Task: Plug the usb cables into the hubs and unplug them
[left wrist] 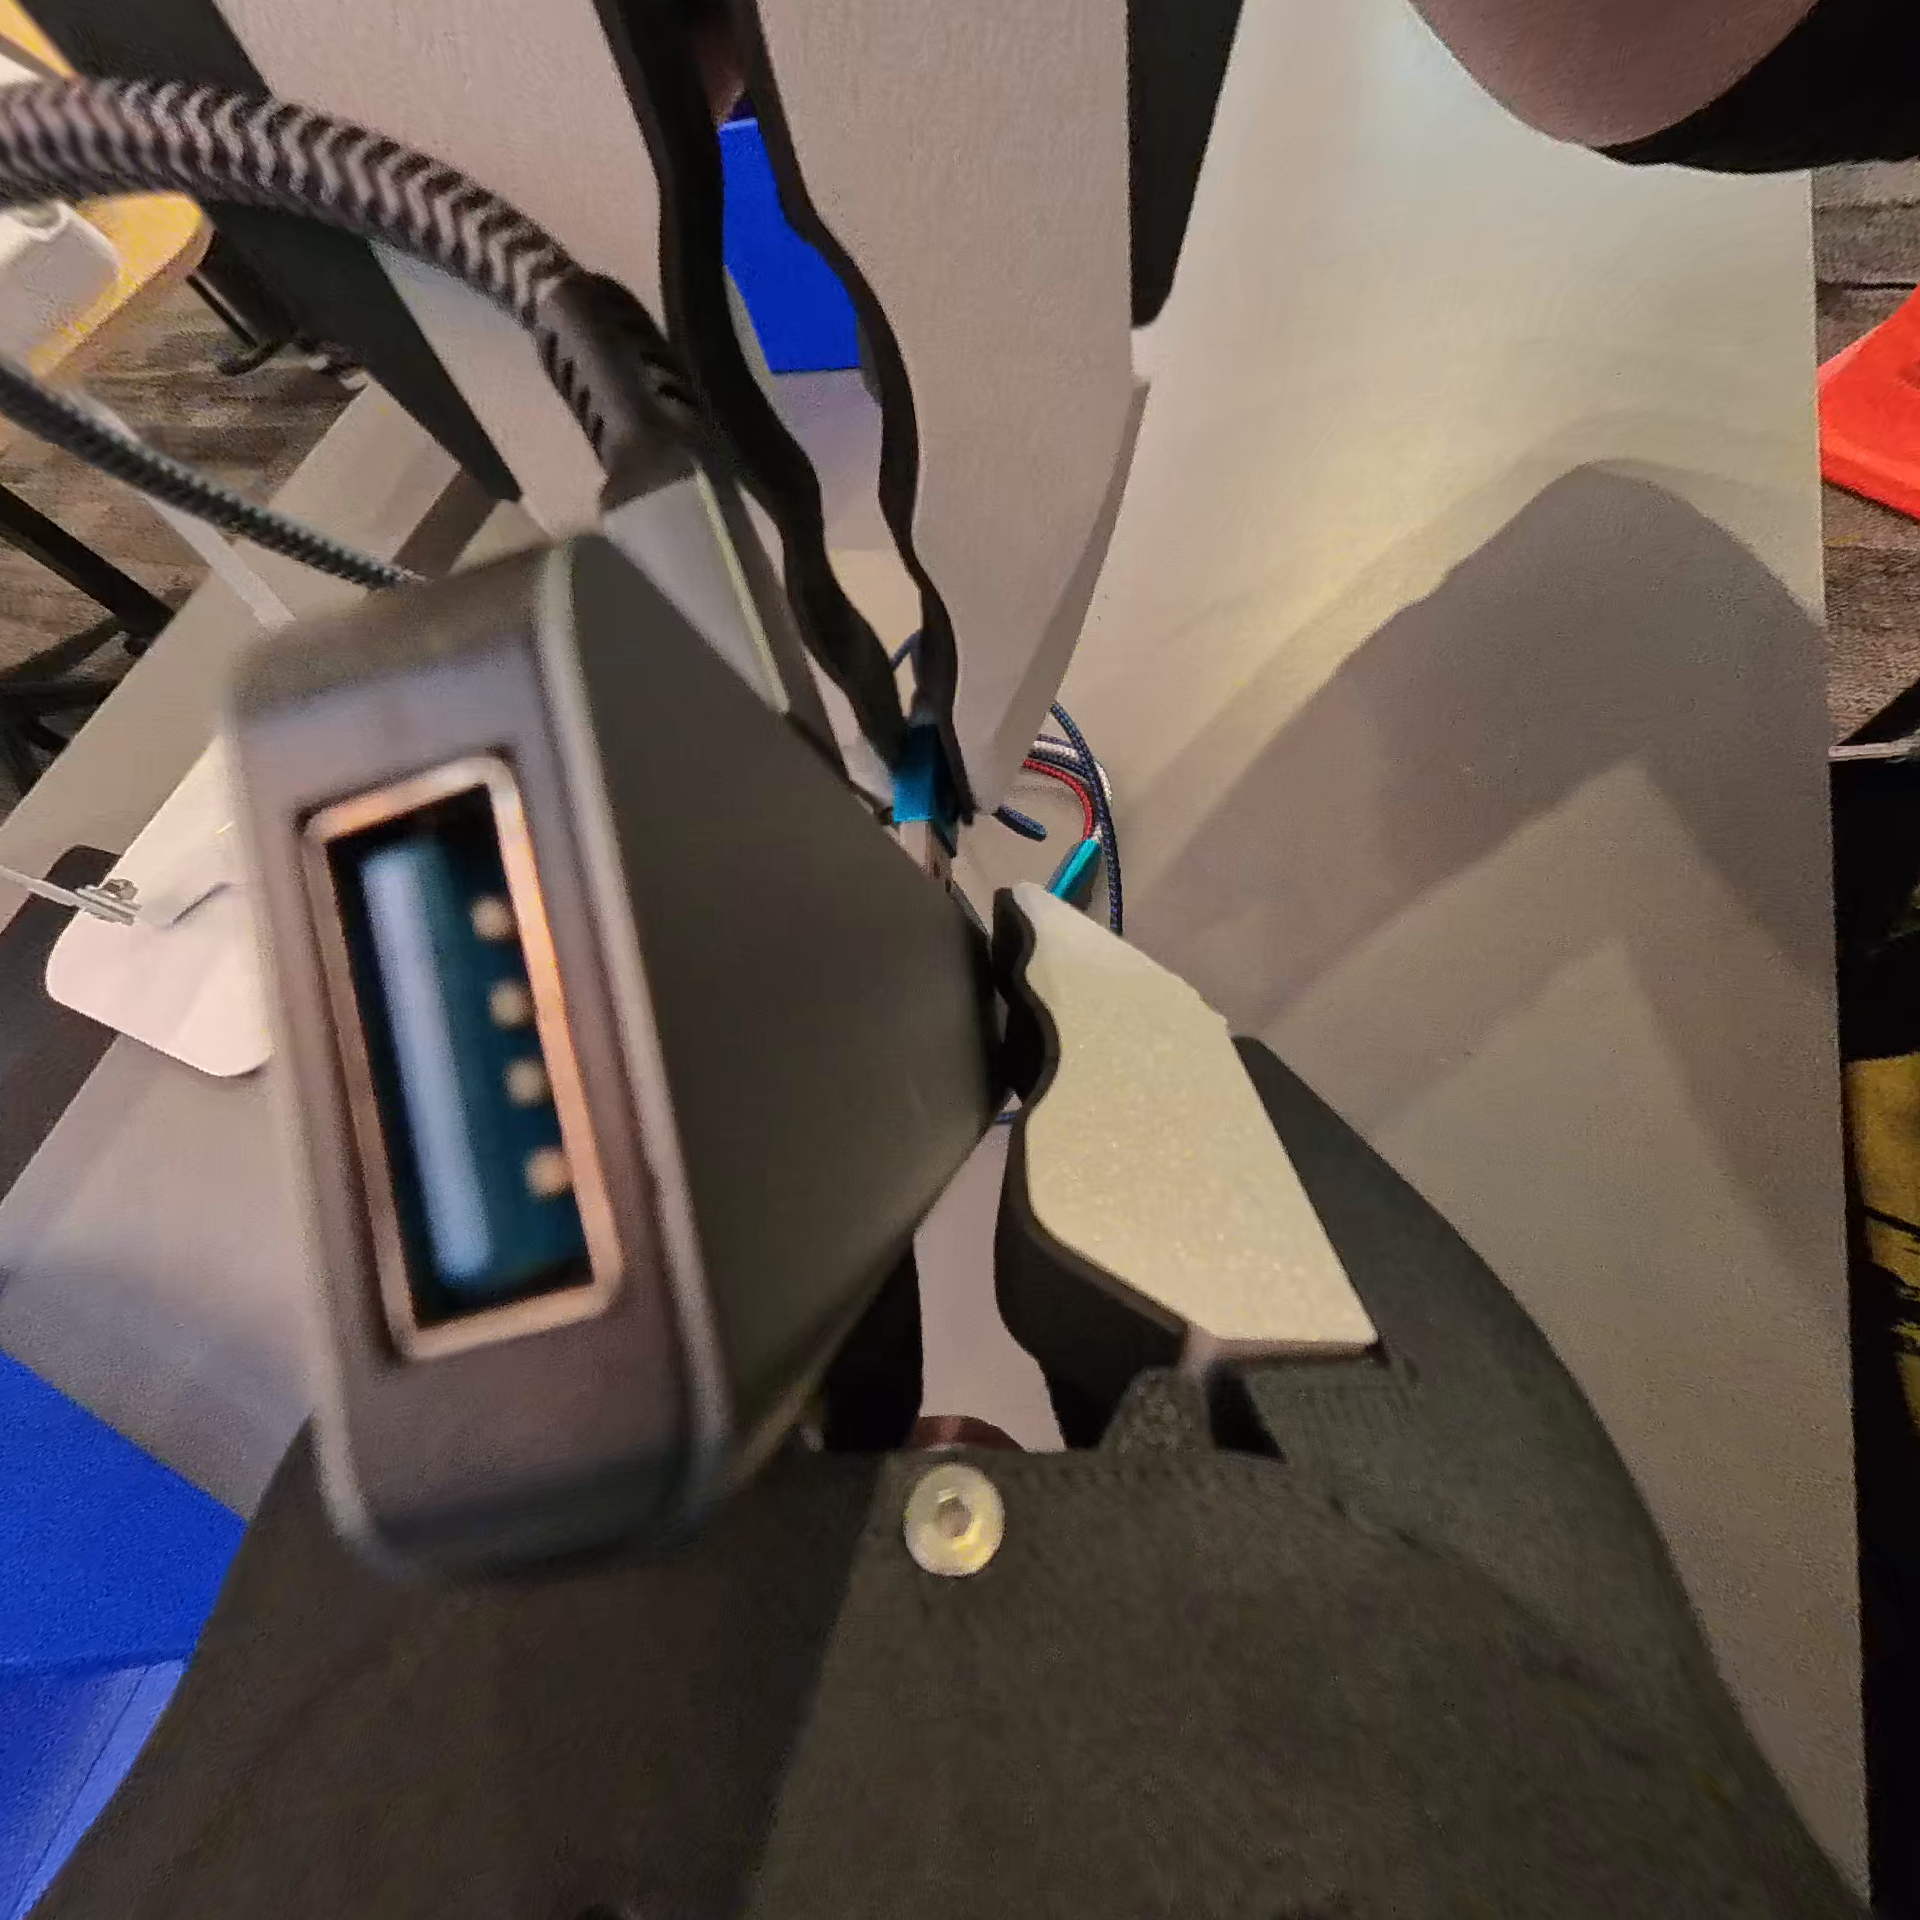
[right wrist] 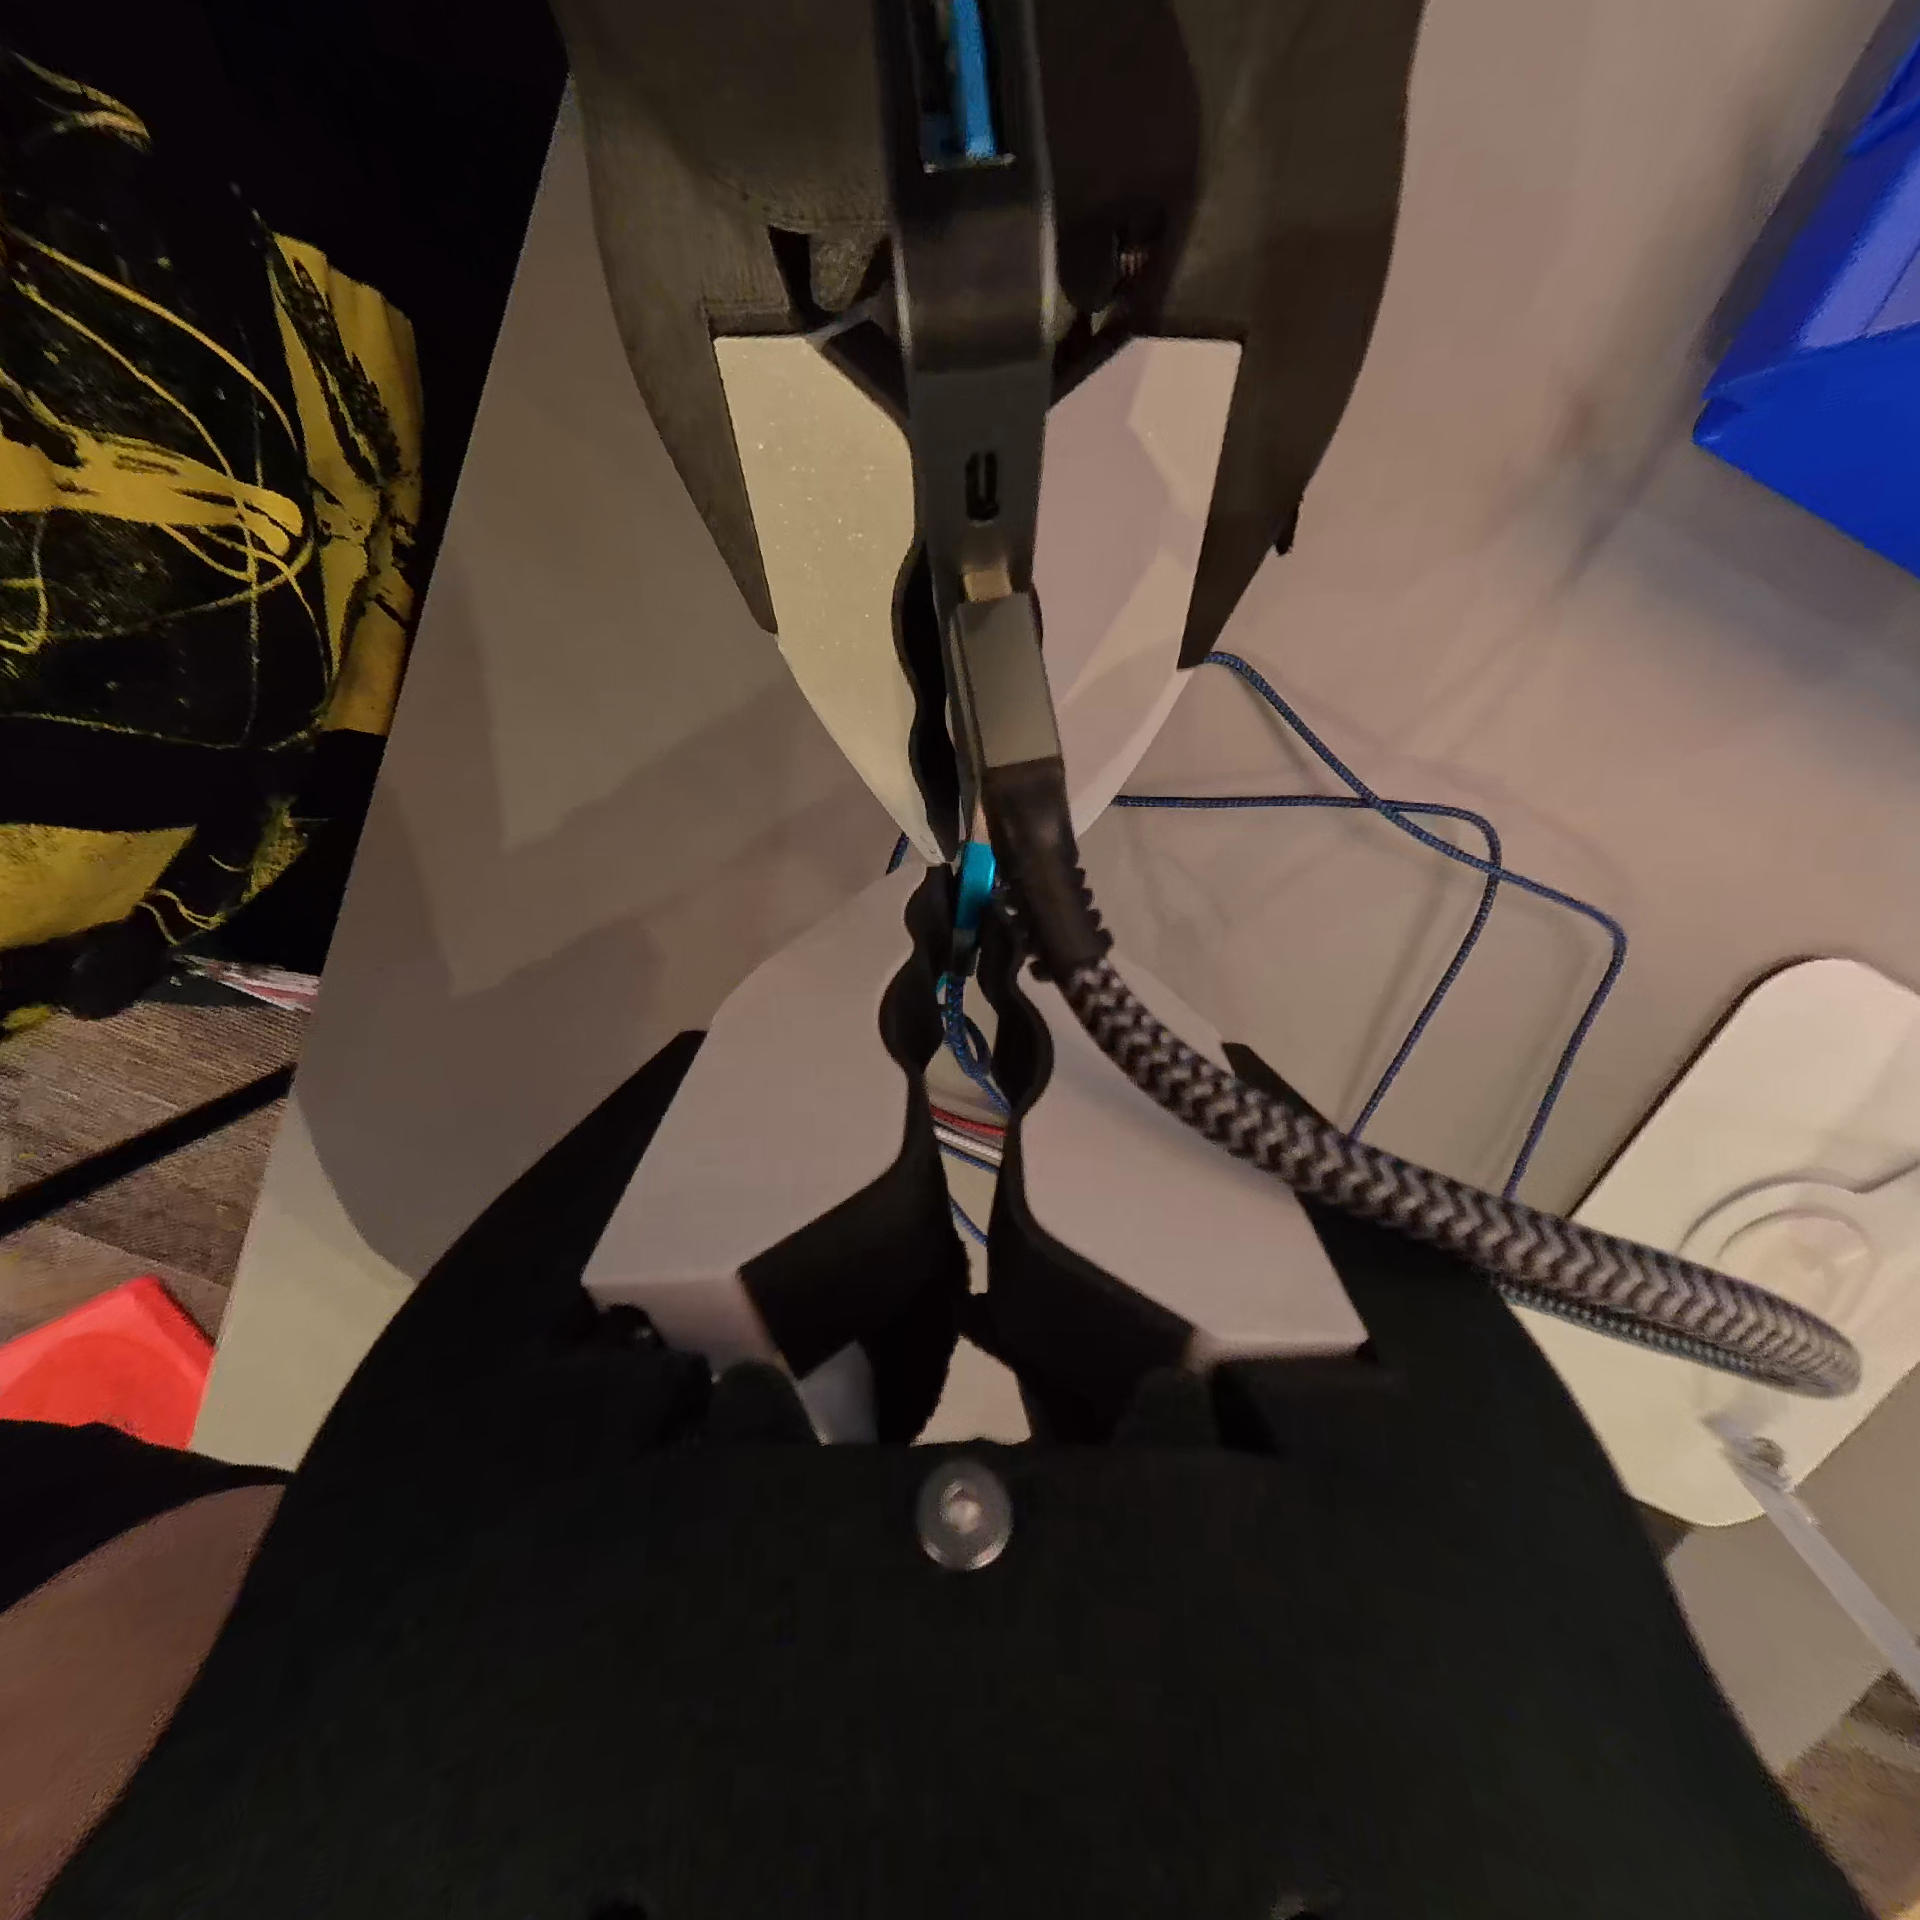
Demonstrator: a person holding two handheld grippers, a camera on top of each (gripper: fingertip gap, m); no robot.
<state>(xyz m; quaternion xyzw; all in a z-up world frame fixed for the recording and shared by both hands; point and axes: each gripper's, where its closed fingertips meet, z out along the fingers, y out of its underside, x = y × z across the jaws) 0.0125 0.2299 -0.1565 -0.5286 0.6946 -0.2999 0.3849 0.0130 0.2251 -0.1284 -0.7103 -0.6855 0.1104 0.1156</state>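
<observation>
My left gripper (left wrist: 966, 935) is shut on a dark grey USB hub (left wrist: 790, 935), lifted above the white table (left wrist: 1455, 416). One blue USB port (left wrist: 457, 1060) on its end faces the camera. Only the right pad (left wrist: 1049, 966) shows; the hub hides the other. The hub's braided black-and-grey cable (left wrist: 312, 177) runs off to the upper left. My right gripper (right wrist: 975, 914) is shut on a small blue cable plug (right wrist: 977, 894), and the plug's tip meets the hub's (right wrist: 977, 416) far edge. I cannot tell how far it is seated. In the left wrist view the right gripper (left wrist: 935, 800) comes from above with the plug (left wrist: 920, 774).
Loose red, white and blue braided cables (left wrist: 1081, 800) lie on the table below. A thin blue cable (right wrist: 1455, 883) loops at the right. A white pad (right wrist: 1766, 1195), a blue box (right wrist: 1829, 364) and a red object (right wrist: 94, 1351) lie around. A person's yellow-and-black garment (right wrist: 156, 468) is at the left. Both grippers' tips are close together, under 4 cm apart.
</observation>
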